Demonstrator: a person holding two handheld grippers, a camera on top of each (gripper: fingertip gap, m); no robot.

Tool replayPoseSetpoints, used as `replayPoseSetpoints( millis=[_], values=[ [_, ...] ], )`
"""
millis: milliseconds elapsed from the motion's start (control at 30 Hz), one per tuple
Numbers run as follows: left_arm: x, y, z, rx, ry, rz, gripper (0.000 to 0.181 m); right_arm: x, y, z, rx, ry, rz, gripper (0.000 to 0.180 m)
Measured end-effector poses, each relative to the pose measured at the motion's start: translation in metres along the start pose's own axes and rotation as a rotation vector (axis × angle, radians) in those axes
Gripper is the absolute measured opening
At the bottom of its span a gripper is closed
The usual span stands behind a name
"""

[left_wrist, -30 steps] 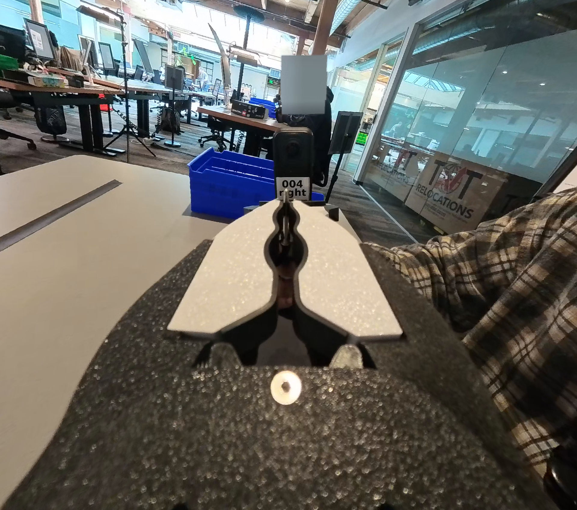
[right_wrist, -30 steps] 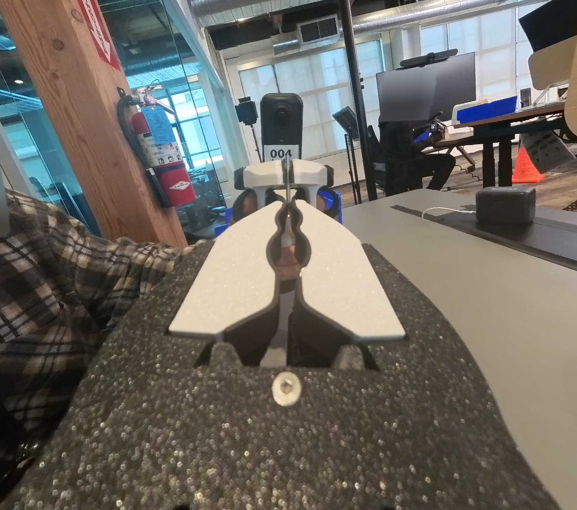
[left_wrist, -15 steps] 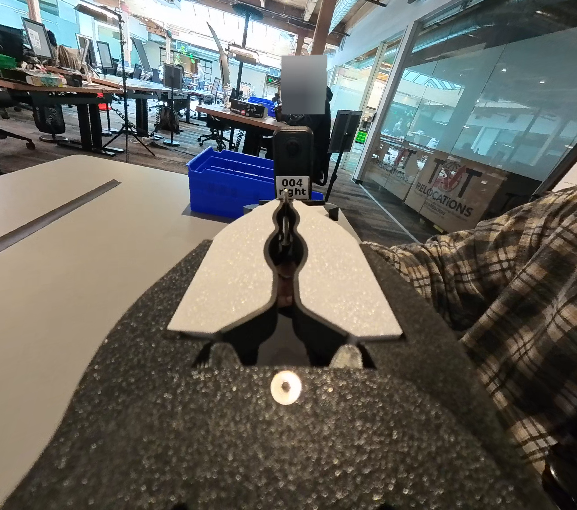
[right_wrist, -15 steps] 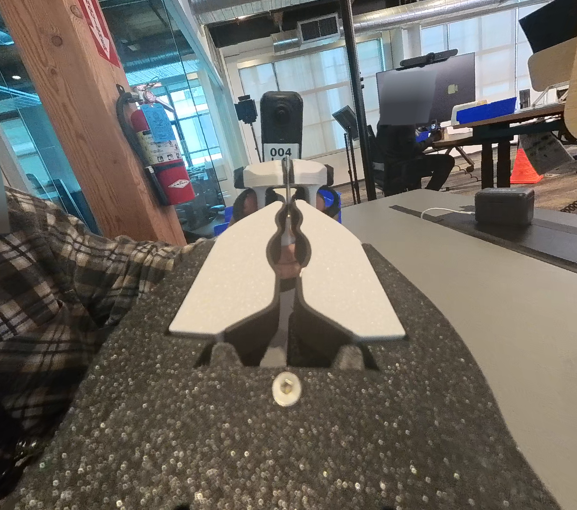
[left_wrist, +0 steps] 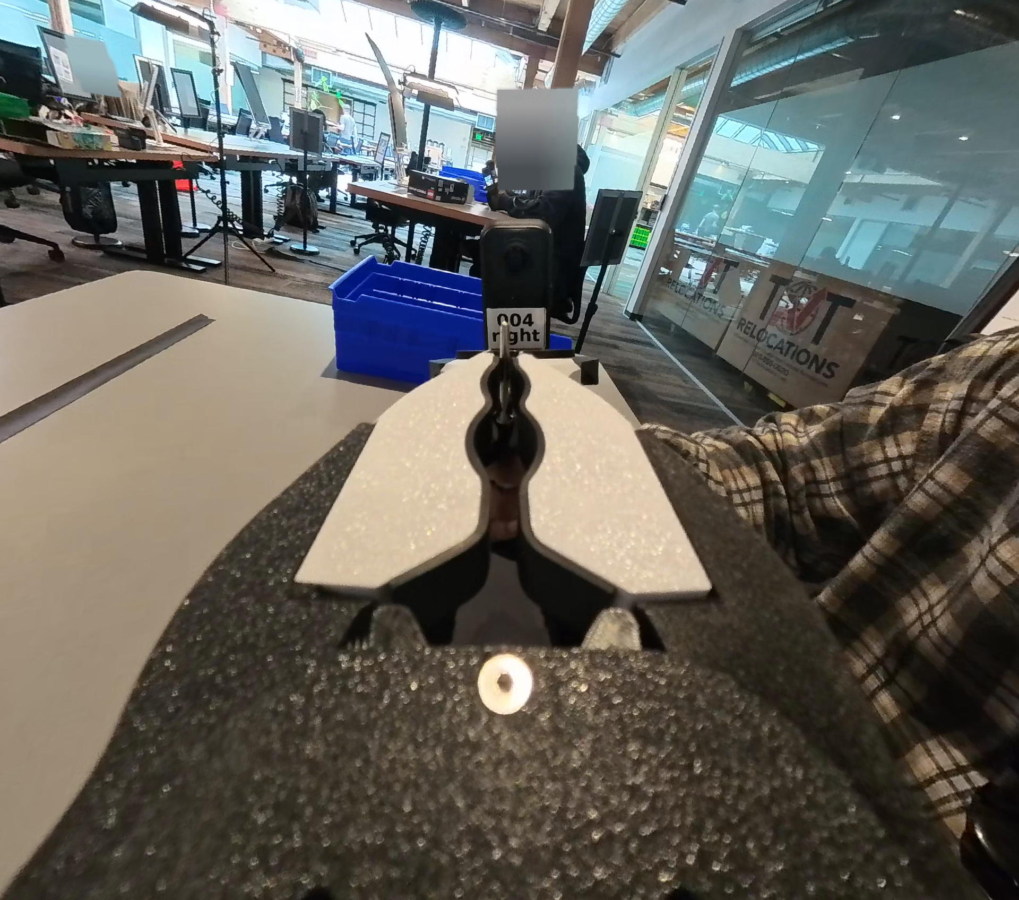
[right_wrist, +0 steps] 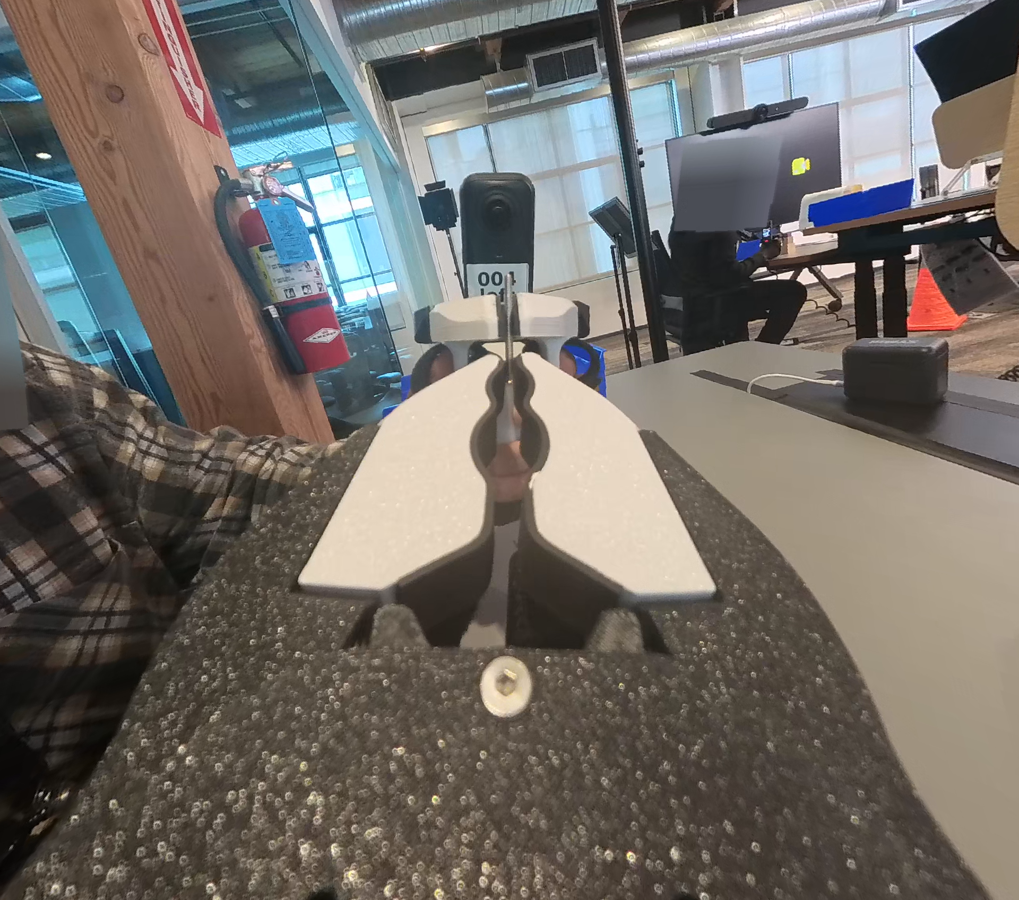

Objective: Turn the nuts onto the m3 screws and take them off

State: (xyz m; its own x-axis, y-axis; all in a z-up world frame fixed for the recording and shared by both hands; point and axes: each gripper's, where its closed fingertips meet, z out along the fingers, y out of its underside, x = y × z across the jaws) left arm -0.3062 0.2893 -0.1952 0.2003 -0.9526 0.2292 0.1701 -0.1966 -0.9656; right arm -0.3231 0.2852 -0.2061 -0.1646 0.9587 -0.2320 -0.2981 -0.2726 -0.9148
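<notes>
The two grippers meet tip to tip above the grey table [left_wrist: 165,460]. My right gripper [right_wrist: 506,369] is shut on a thin m3 screw [right_wrist: 505,350]. The screw's head end lies in the notch between the fingers, and its shaft runs forward to the left gripper's white tips [right_wrist: 496,322]. My left gripper [left_wrist: 504,366] is shut at the screw's [left_wrist: 503,399] other end, where the nut sits. The nut is too small and too hidden to make out. The right gripper's camera [left_wrist: 515,267] stands just behind the left gripper's tips.
Blue bins [left_wrist: 408,316] stand at the table's far edge. A small black box with a white cable [right_wrist: 893,369] sits on the table's dark strip. Plaid sleeves [left_wrist: 854,515] flank the grippers. A wooden post with a fire extinguisher [right_wrist: 298,289] stands behind.
Both grippers stay shut, tip to tip. The views shift only slightly, and the plaid sleeve moves a little in the right wrist view.
</notes>
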Motion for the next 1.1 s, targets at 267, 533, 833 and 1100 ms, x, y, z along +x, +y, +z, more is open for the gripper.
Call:
replayPoseSetpoints(
  millis=[267, 533, 833, 1100],
  values=[
    [0.001, 0.001, 0.000, -0.004, 0.000, 0.003, 0.001, -0.001, 0.001, 0.000, 0.008, -0.013, 0.013, 0.002],
    [-0.003, -0.004, -0.006, 0.005, -0.023, 0.019, 0.001, 0.011, 0.001, -0.009, -0.029, 0.009, 0.032, 0.011],
    [0.003, -0.007, -0.006, -0.017, -0.013, 0.050, 0.001, 0.005, -0.041, -0.010, -0.086, -0.002, -0.167, 0.012],
    [0.006, -0.008, -0.006, -0.020, -0.010, 0.061, 0.001, -0.009, -0.038, 0.016, -0.182, -0.083, -0.229, 0.008]
  ],
)
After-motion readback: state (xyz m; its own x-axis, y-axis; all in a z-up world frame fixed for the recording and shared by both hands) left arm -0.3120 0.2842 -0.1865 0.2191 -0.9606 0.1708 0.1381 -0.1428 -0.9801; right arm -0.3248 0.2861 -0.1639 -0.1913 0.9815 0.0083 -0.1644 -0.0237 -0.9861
